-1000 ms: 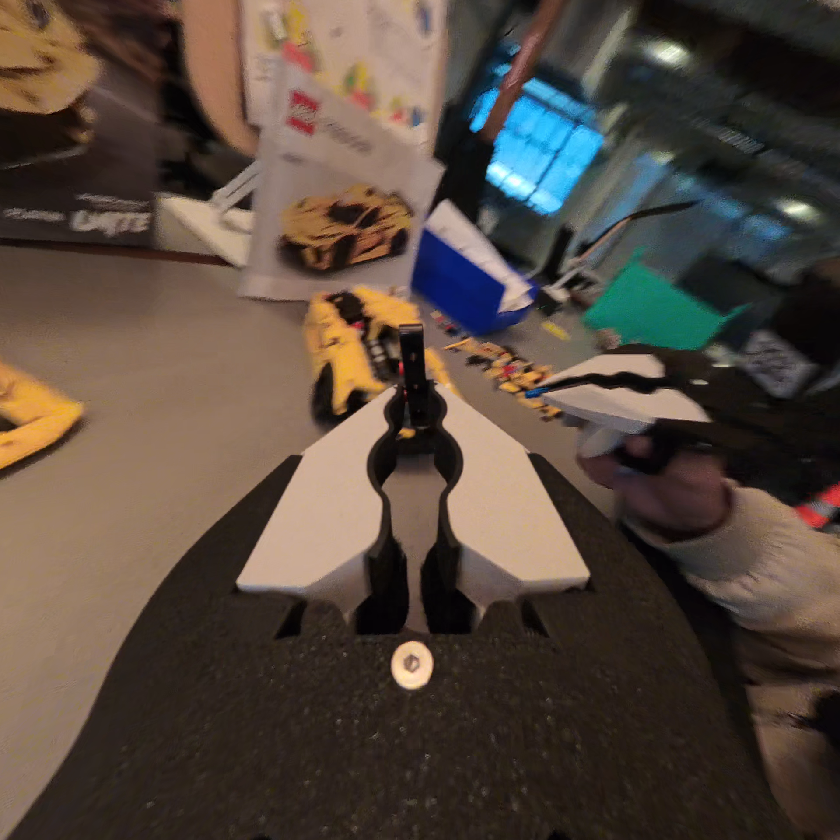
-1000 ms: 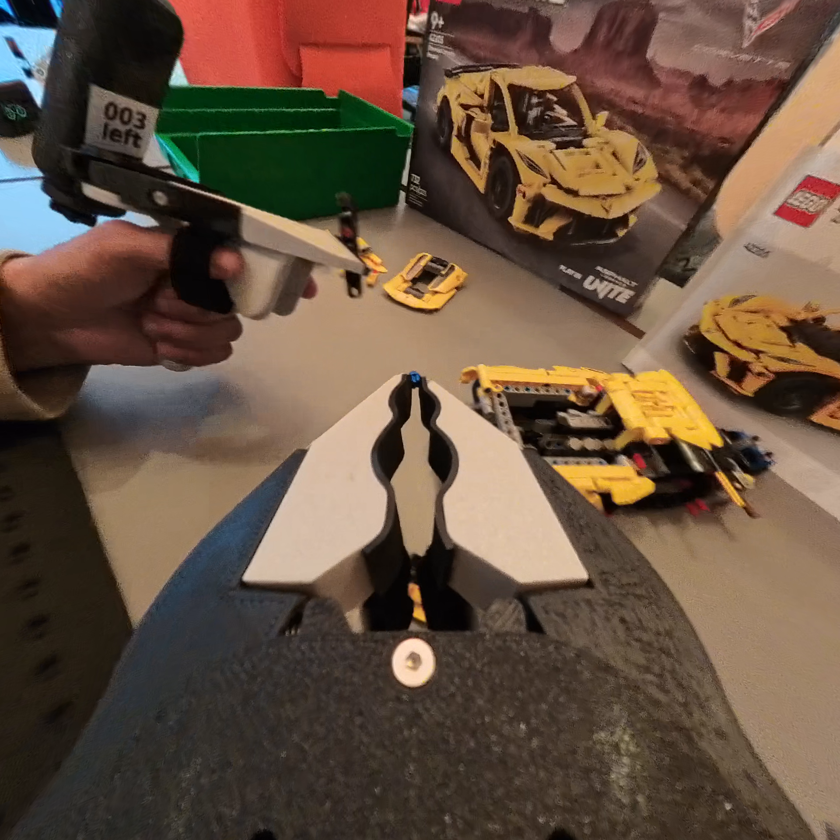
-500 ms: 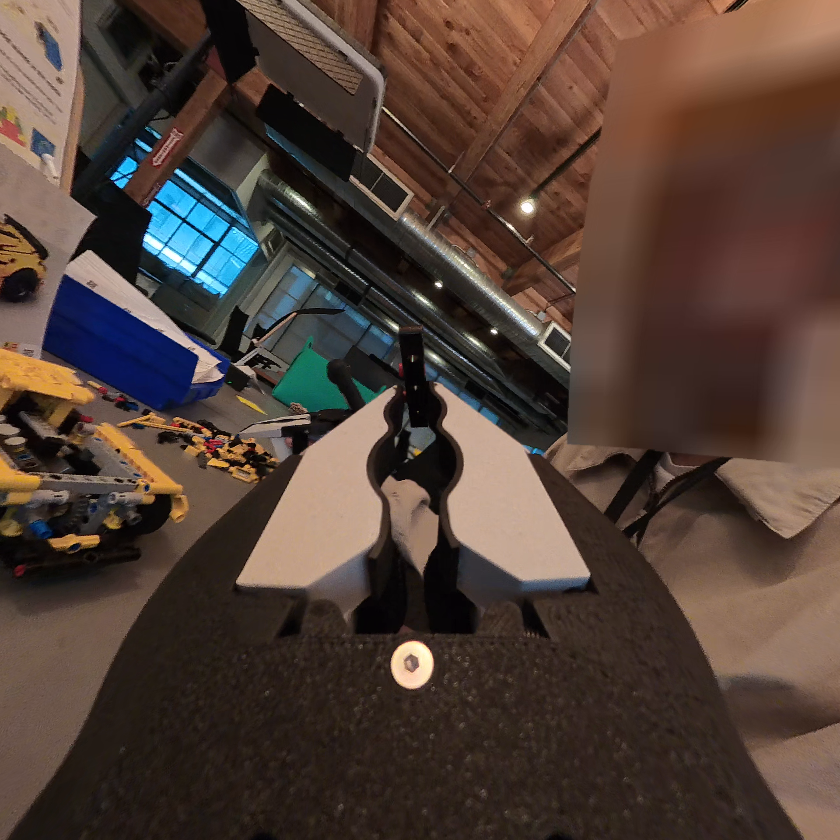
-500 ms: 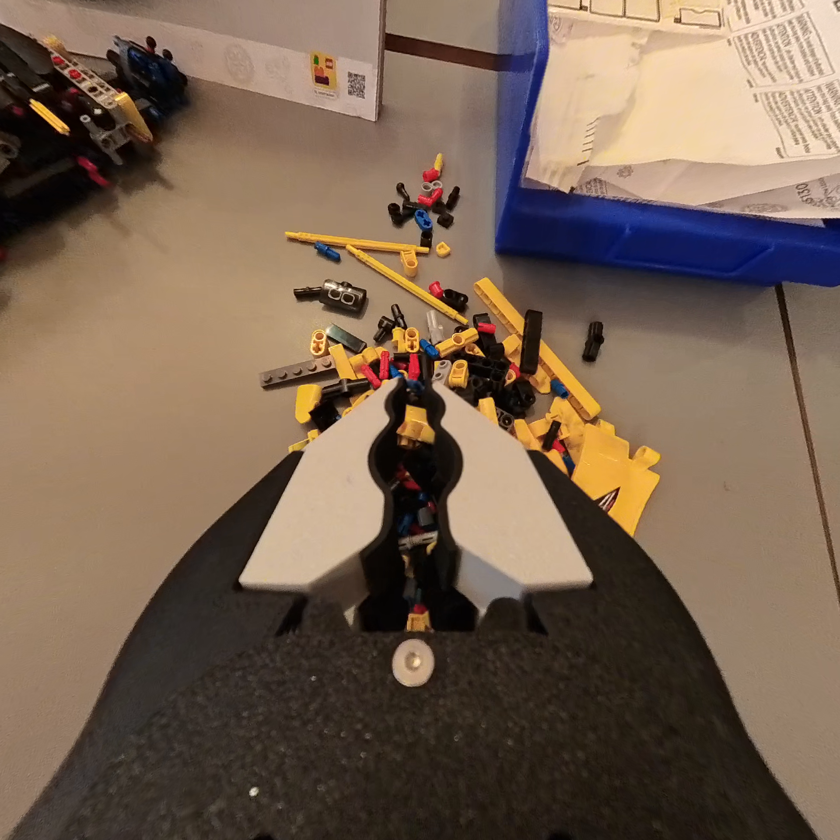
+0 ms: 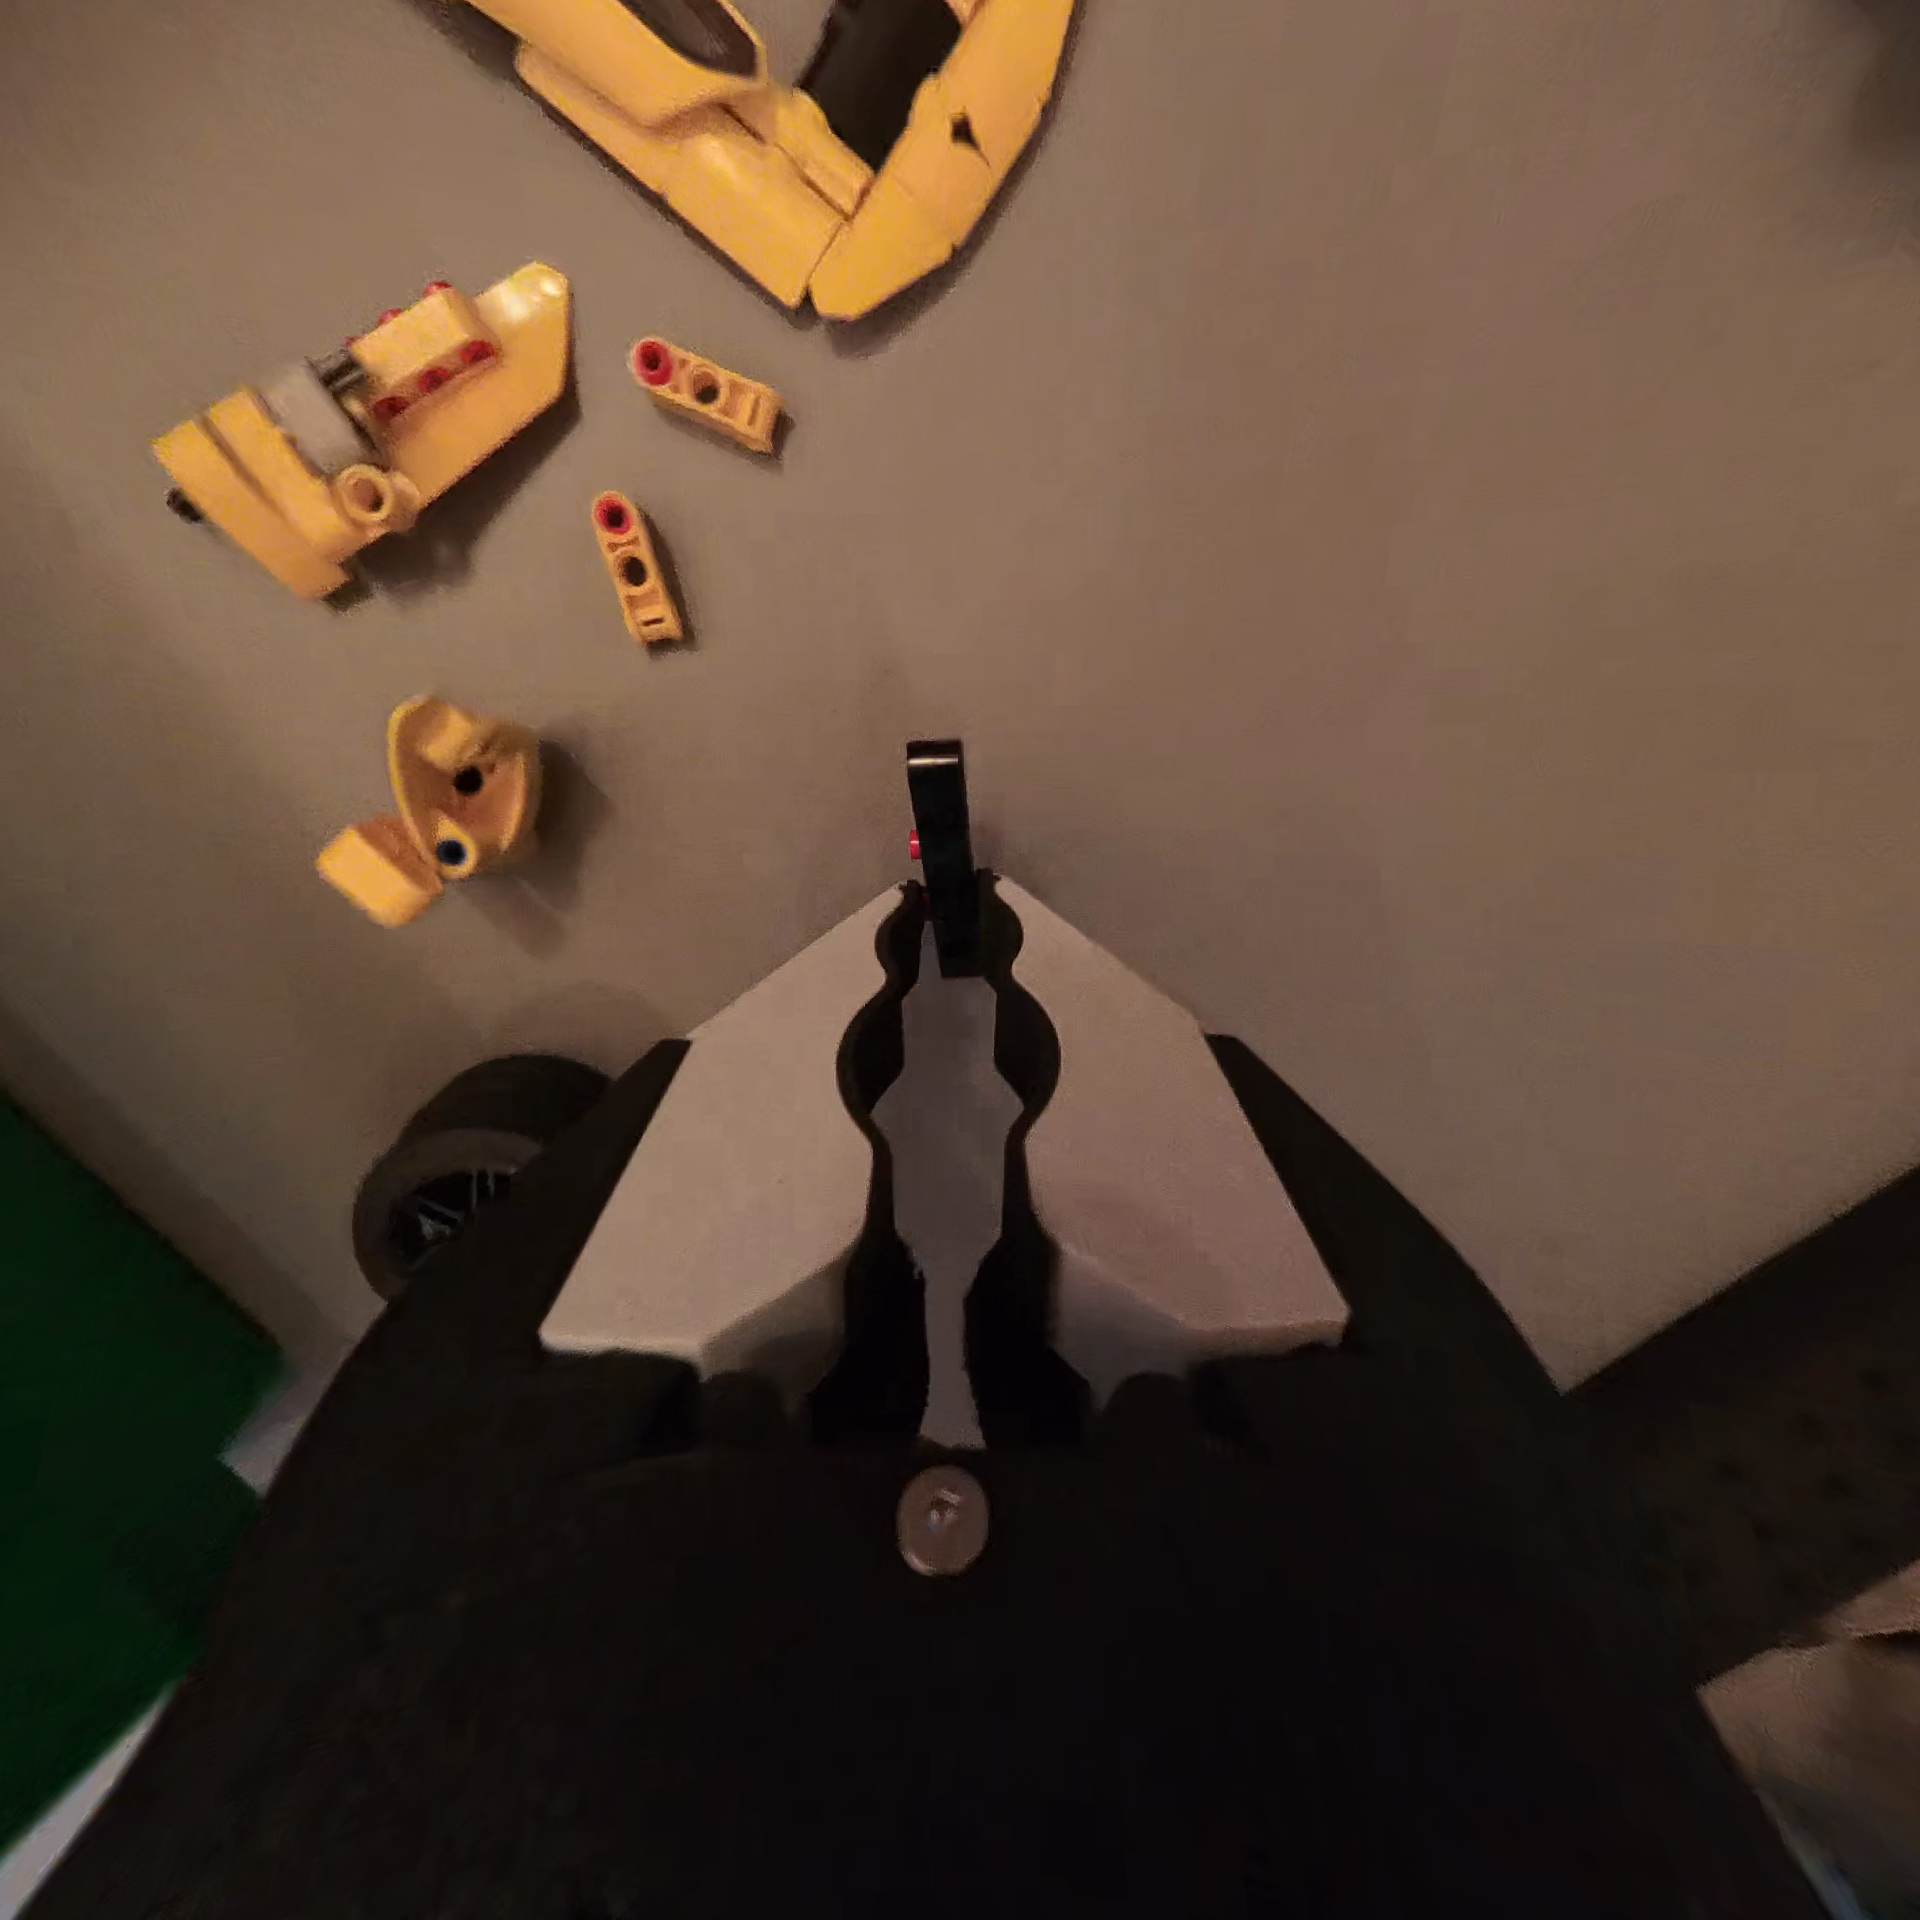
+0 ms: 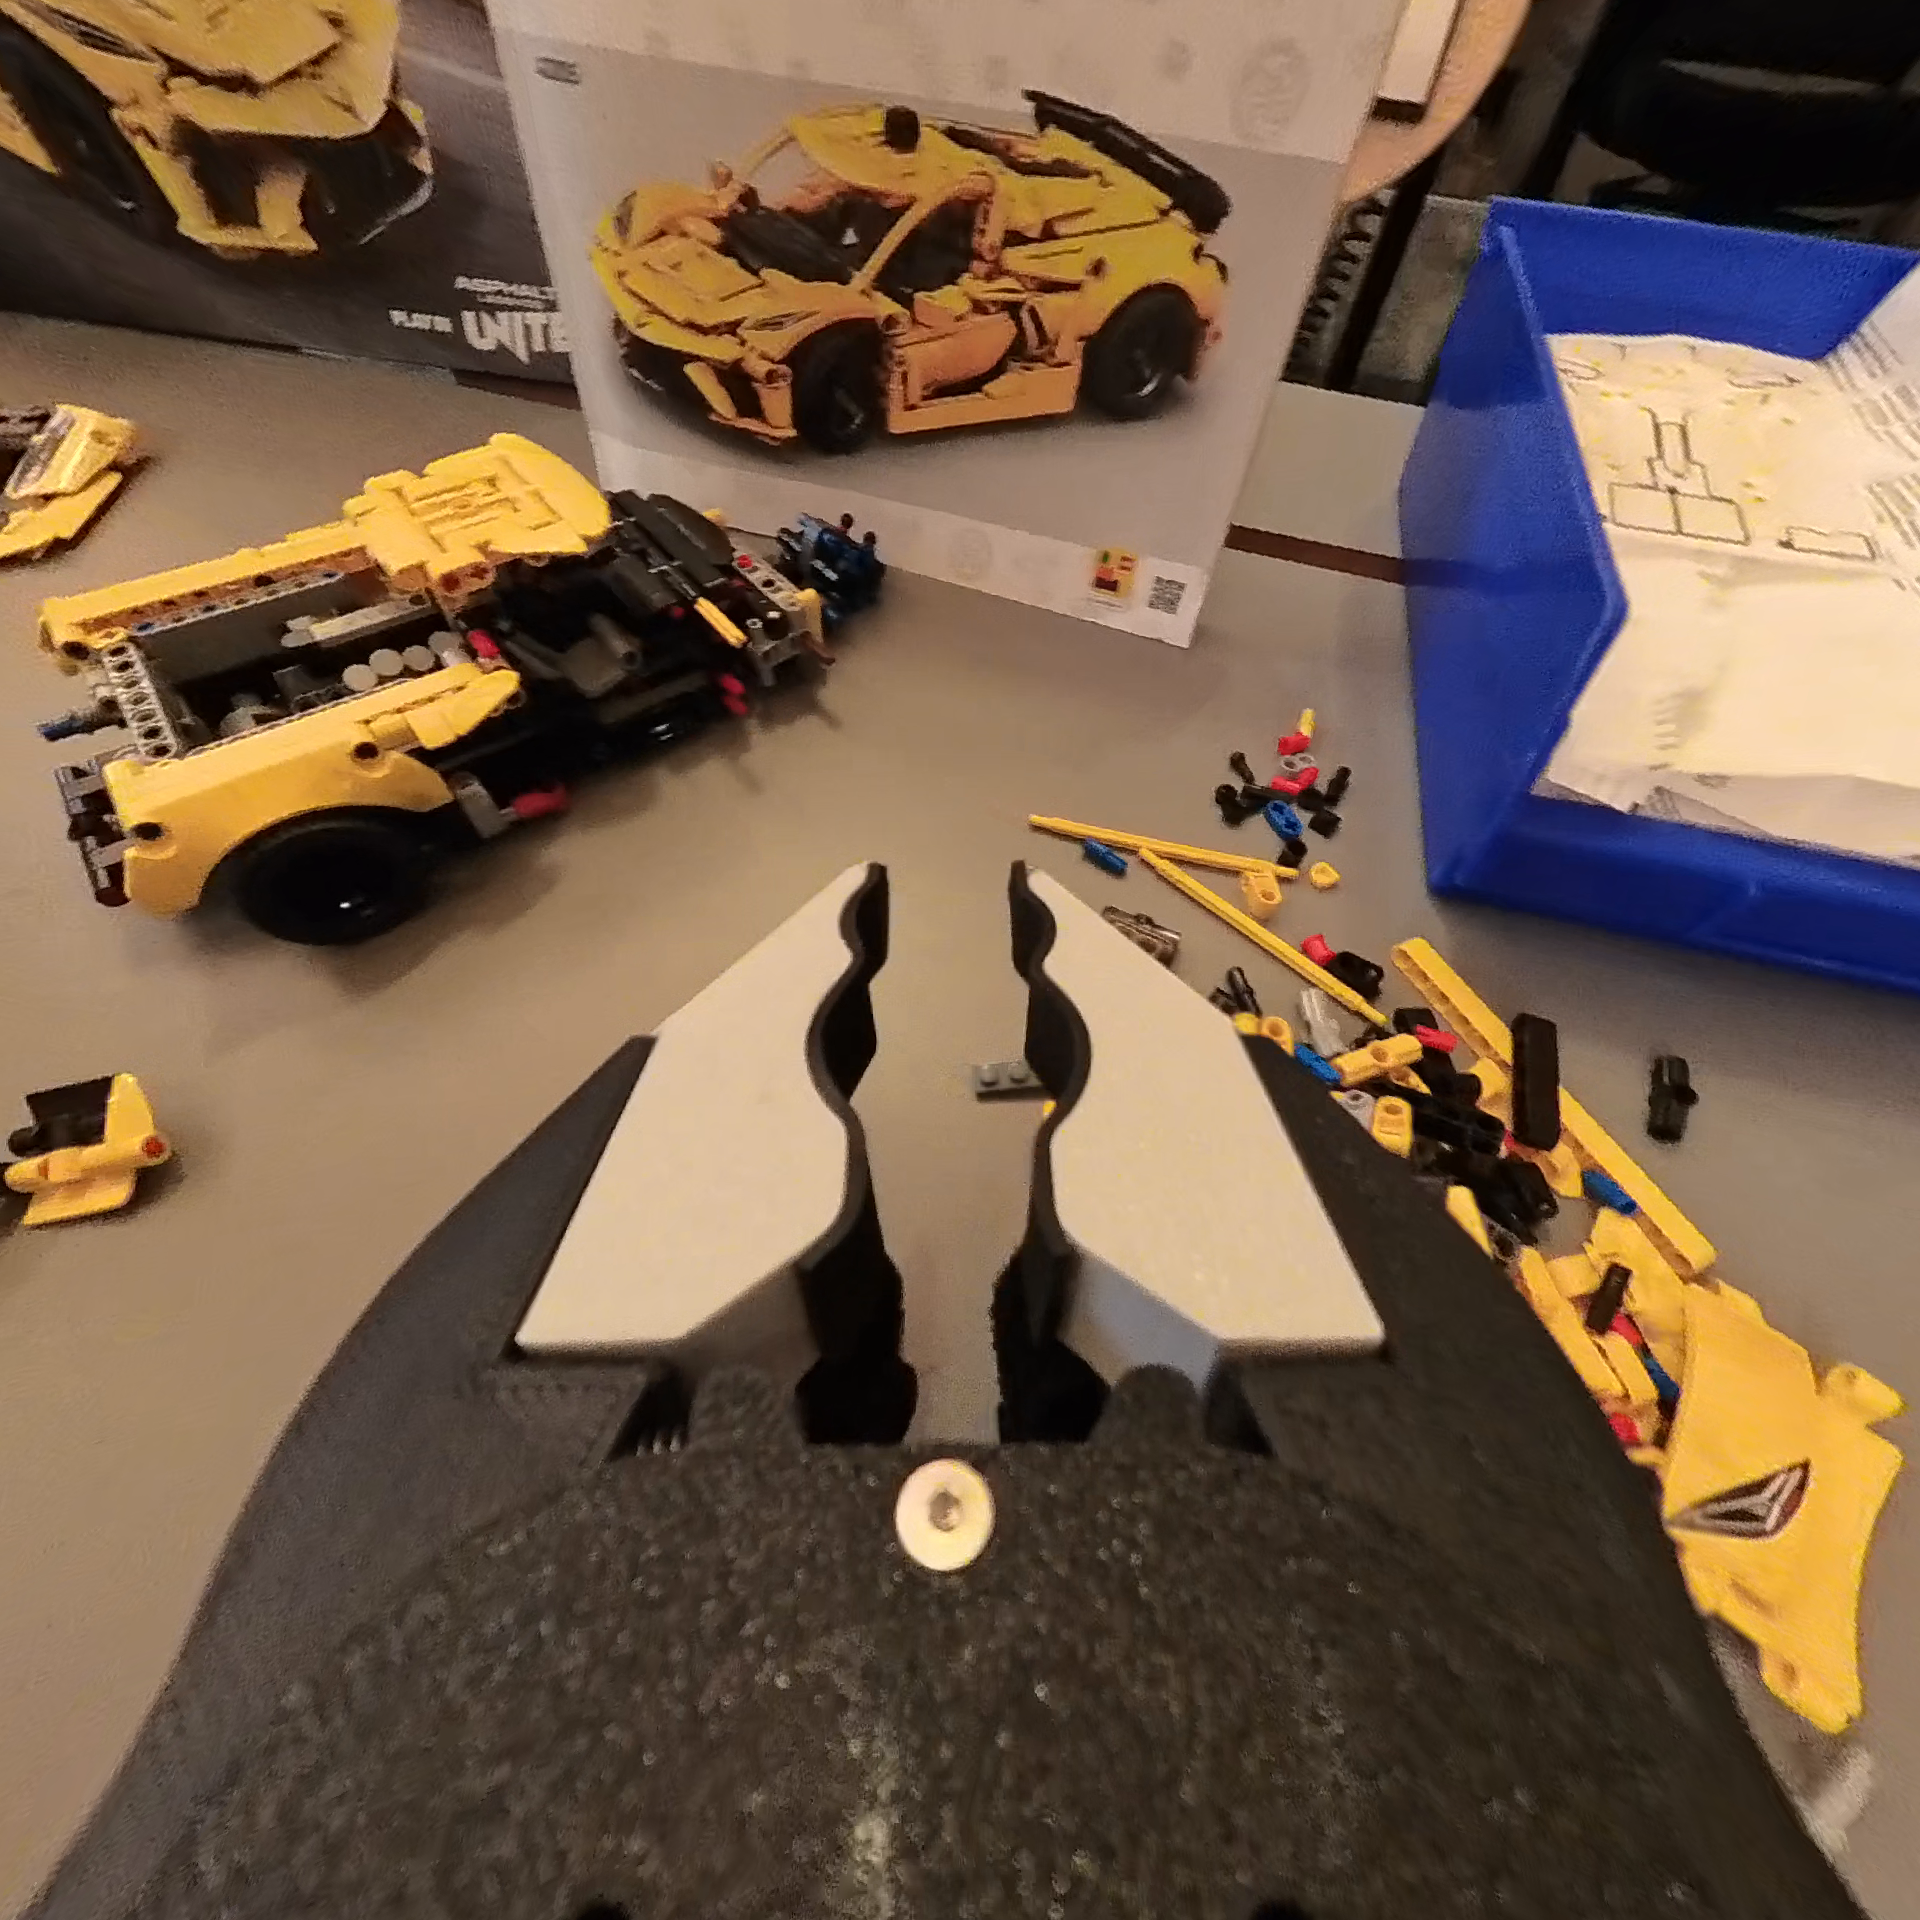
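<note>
A hobby or workshop bench for toy-brick model building: grey table, half-built yellow car ahead-left of the right gripper, loose parts pile to its right, blue bin of papers beyond.

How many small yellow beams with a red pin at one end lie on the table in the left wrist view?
2: one small yellow beam lies right of the yellow sub-assembly; the other beam lies just below it. The gripper may hide more.
</note>
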Demonstrator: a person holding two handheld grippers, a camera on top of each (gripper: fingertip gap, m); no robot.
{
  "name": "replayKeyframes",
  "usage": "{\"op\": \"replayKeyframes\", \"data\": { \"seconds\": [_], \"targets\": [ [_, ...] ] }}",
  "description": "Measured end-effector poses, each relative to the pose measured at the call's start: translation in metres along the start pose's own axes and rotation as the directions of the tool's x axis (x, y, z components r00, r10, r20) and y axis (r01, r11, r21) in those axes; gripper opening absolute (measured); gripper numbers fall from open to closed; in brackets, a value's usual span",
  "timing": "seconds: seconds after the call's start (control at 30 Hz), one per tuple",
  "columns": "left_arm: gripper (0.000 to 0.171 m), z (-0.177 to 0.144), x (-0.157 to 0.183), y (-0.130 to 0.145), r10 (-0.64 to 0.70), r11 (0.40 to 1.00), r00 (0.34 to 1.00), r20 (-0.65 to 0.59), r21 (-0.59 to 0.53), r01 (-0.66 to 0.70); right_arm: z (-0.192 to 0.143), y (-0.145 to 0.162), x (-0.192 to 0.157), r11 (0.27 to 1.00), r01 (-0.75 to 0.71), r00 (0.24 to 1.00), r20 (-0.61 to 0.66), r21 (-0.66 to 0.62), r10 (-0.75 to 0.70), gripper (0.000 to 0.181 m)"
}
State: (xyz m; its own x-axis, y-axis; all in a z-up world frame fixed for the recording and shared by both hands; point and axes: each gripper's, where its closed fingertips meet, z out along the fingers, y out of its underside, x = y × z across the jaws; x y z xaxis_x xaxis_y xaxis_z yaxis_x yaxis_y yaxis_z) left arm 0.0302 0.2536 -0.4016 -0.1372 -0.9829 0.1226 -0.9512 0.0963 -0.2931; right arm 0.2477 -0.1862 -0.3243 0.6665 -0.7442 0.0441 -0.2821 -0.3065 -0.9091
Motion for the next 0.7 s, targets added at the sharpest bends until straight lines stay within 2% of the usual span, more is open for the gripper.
{"op": "replayKeyframes", "data": {
  "seconds": [0.03,0.2,0.27,0.33,0.4,0.43,0.5,0.53,0.57,0.63,0.7],
  "targets": [
    [0.009,0.005,-0.001,-0.001,0.03,0.999,1.0,0.007,-0.034,-0.03,0.0,-0.001,-0.003,1.0,0.001,1.0,0.018,0.008,-0.001,0.022],
    [0.013,0.011,-0.015,-0.02,0.045,0.998,0.997,0.057,-0.046,-0.043,-0.008,-0.012,-0.02,0.994,-0.063,0.987,0.156,0.087,0.049,0.022],
    [0.03,0.01,-0.025,-0.025,0.056,0.998,0.991,0.125,-0.046,-0.05,-0.01,-0.015,-0.03,0.991,-0.092,0.972,0.225,0.102,0.067,0.022],
    [0.034,0.0,-0.031,-0.035,0.056,0.998,0.977,0.205,0.006,-0.059,-0.008,-0.013,-0.033,0.991,-0.1,0.966,0.249,0.09,0.074,0.022],
    [0.034,-0.019,-0.021,-0.053,0.054,0.986,0.967,0.248,0.142,-0.091,-0.006,-0.011,-0.036,0.993,-0.086,0.965,0.257,0.082,0.063,0.022],
    [0.034,-0.026,-0.004,-0.062,0.061,0.969,0.973,0.224,0.22,-0.111,-0.006,-0.011,-0.037,0.993,-0.081,0.964,0.259,0.083,0.056,0.021],
    [0.034,-0.031,0.068,-0.077,0.168,0.903,0.985,0.041,0.394,-0.17,-0.006,-0.012,-0.045,0.994,-0.067,0.956,0.292,0.087,0.039,0.021],
    [0.034,-0.029,0.114,-0.076,0.257,0.866,0.963,-0.078,0.462,-0.194,-0.007,-0.012,-0.052,0.994,-0.054,0.945,0.327,0.09,0.022,0.021],
    [0.025,-0.024,0.162,-0.067,0.362,0.839,0.912,-0.193,0.494,-0.228,-0.011,-0.013,-0.066,0.994,-0.038,0.919,0.395,0.099,-0.004,0.021],
    [0.023,-0.01,0.232,-0.049,0.502,0.797,0.814,-0.292,0.523,-0.303,-0.03,-0.015,-0.109,0.992,-0.014,0.794,0.605,0.122,-0.063,0.024],
    [0.032,0.007,0.268,-0.04,0.553,0.782,0.777,-0.302,0.509,-0.359,-0.053,-0.009,-0.15,0.995,-0.01,0.62,0.782,0.095,-0.069,0.022]
  ]
}}
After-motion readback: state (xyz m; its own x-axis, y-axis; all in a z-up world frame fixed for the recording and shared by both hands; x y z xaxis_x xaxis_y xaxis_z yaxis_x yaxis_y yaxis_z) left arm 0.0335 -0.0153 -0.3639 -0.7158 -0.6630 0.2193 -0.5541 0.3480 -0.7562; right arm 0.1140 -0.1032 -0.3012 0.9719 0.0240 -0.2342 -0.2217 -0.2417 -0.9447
